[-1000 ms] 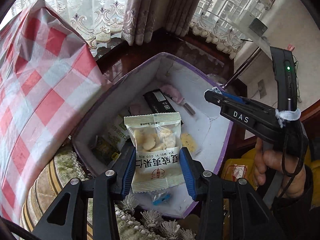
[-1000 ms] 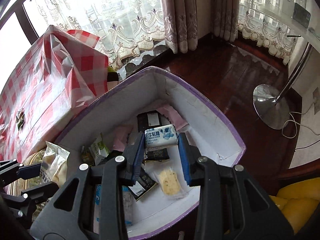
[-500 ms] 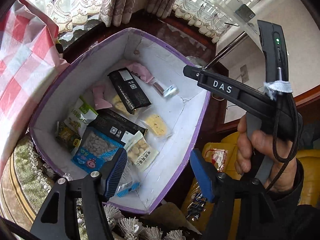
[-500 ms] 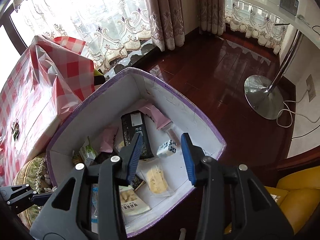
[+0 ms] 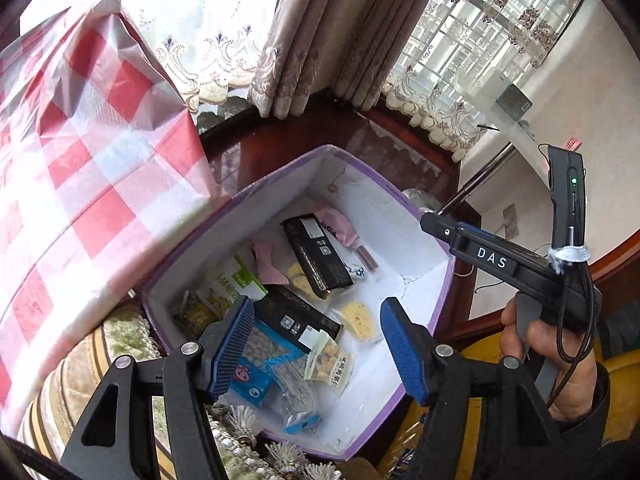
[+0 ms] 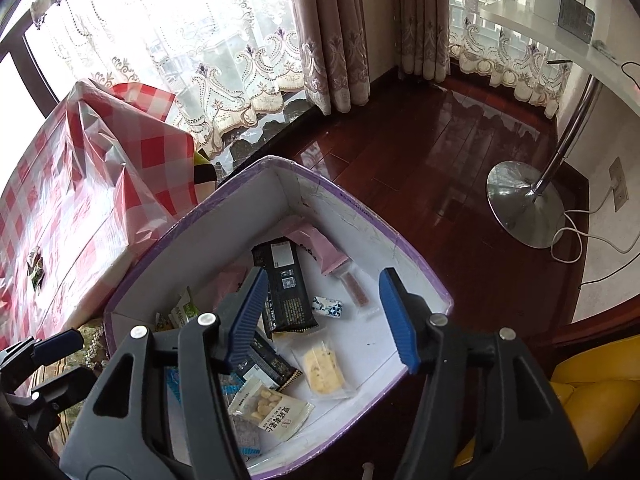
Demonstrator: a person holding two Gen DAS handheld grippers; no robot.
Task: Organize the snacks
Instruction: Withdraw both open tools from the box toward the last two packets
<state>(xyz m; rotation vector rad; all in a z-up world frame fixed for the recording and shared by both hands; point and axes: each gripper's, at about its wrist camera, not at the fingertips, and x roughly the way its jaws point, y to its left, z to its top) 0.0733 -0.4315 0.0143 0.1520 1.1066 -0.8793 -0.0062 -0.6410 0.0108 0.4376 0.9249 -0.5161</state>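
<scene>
A purple-rimmed white box (image 5: 450, 272) (image 6: 416, 256) holds several snack packets. Among them are a black bar (image 5: 316, 256) (image 6: 286, 284), a cream cracker packet (image 5: 330, 362) (image 6: 272, 410), a small blue-white candy (image 6: 327, 306) and a yellow biscuit (image 5: 358, 318) (image 6: 322, 370). My left gripper (image 5: 316, 350) is open and empty above the box's near side. My right gripper (image 6: 326, 316) is open and empty above the box's middle; it also shows in the left wrist view (image 5: 444, 232).
A table with a red-and-white checked cloth (image 5: 80, 152) (image 6: 80, 184) stands left of the box. A tasselled cushion (image 5: 100, 360) lies under the box's near-left corner. A chrome stand base (image 6: 528, 204) sits on the dark wood floor (image 6: 420, 152). A yellow seat (image 6: 592, 392) is at lower right.
My left gripper opened and dropped the cream cracker packet into the box. My right gripper opened and dropped the blue-white candy into the box. Both grippers then drew back a little.
</scene>
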